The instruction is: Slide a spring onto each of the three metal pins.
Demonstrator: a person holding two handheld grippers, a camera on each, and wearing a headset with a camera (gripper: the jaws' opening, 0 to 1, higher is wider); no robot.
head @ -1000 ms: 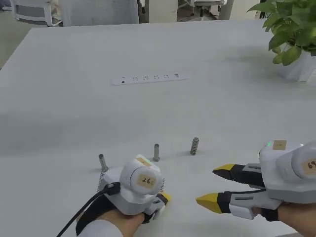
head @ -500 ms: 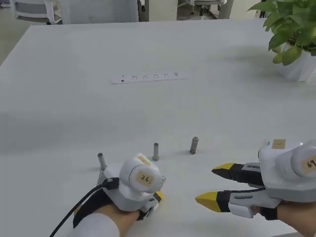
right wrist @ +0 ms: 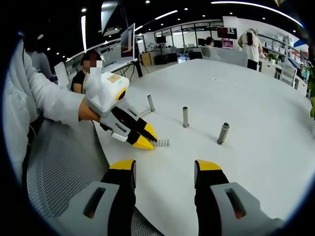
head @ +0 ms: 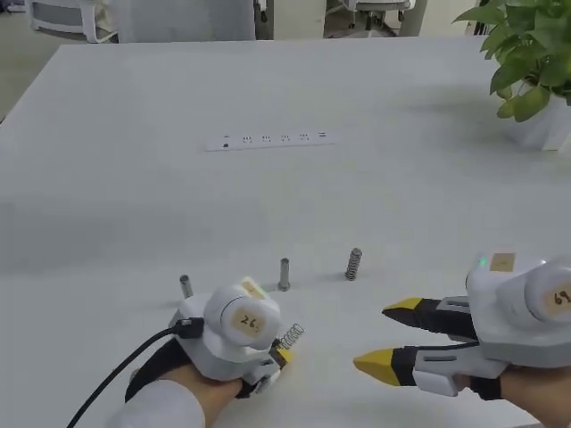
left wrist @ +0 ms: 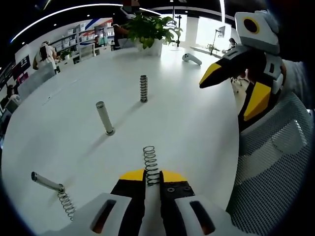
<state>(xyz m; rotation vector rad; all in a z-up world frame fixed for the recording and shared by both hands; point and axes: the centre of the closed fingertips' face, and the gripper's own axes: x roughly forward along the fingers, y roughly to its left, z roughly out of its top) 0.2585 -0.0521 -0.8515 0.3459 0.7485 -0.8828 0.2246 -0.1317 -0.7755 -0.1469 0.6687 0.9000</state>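
I find three upright obstacles in a row on the surface: the left pin, the middle pin and the right pin, which wears a fitted spring. The gaps between them stand open. Beyond the row the surface runs bare to the power strip. The plant stands well off at the far right.

The left gripper, jaws closed on the held spring, sits just before the left and middle pins and blocks the near approach there. A loose spring lies at the left pin's foot. Bare surface separates the right gripper, jaws apart, from the right pin.
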